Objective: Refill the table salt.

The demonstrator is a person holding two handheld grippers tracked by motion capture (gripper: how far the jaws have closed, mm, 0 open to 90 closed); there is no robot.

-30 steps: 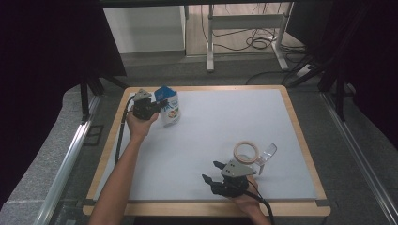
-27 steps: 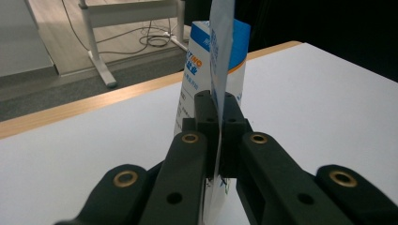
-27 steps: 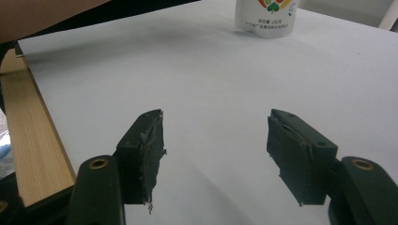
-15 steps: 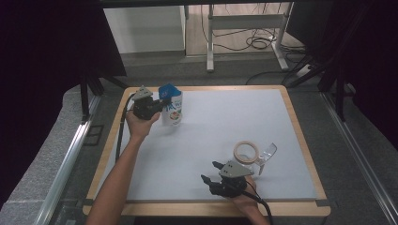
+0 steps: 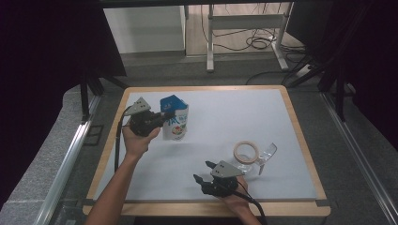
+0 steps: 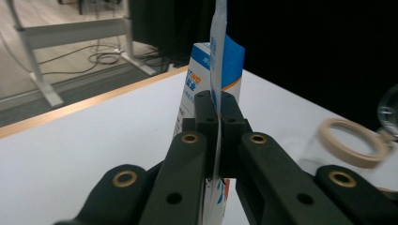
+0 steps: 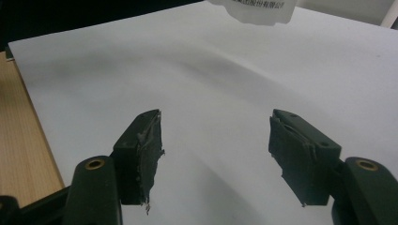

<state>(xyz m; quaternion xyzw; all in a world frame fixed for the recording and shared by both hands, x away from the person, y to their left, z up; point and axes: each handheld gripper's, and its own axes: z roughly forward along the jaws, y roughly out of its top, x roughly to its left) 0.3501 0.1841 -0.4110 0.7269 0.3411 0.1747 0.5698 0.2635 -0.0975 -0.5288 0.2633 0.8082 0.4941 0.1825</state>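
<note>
I see my left gripper [image 5: 162, 120] pinching the blue and white pouch [image 5: 174, 118] at the upper left. My right gripper [image 5: 203, 171] sits open at the bottom, near the tape ring [image 5: 247, 152].

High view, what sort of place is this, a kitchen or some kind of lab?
Probably a lab recording station: a wood-framed table with a white mat, black curtains around it, and loose cables on the floor by a metal stand.
</note>
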